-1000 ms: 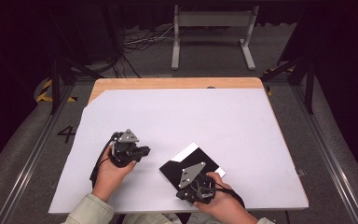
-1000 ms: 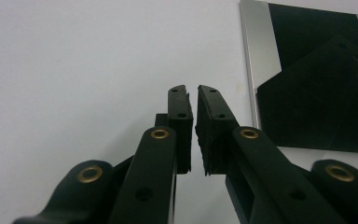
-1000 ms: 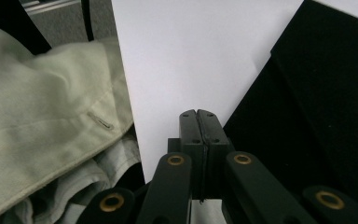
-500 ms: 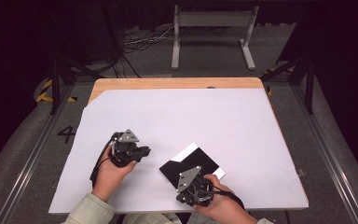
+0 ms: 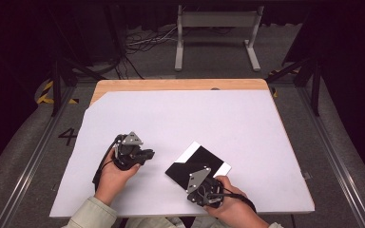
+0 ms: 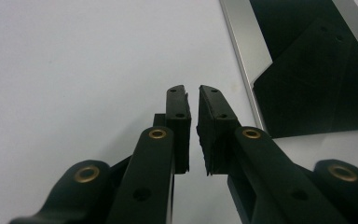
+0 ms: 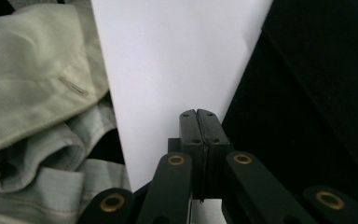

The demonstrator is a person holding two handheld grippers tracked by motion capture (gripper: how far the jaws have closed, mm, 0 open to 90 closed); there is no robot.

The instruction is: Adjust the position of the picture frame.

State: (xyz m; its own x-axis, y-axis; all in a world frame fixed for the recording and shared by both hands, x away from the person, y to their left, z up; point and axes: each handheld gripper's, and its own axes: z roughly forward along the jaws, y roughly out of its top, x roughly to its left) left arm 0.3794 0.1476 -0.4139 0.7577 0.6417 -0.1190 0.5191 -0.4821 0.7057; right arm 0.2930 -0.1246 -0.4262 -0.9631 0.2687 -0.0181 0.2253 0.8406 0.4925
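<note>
1. The black sheet (image 5: 197,164) with a white edge lies on the white table (image 5: 247,123), near the front edge.
2. The left gripper (image 6: 193,100), jaws slightly parted and empty, sits just left of it.
3. The right gripper (image 7: 198,114), jaws clenched on nothing, rests at its near corner.
4. The right gripper's plate hides part of the sheet.

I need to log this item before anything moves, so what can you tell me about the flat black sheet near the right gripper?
The black sheet is a thin, flat, matte piece, seemingly paper or card, with a pale band along its far edges, perhaps a lighter underside or a sheet below. One corner looks folded over, forming a darker triangle in the left gripper view. It lies flat and skewed on the white table cover, near the front edge. The right gripper sits over its near corner, jaws shut; whether it touches is unclear.
</note>
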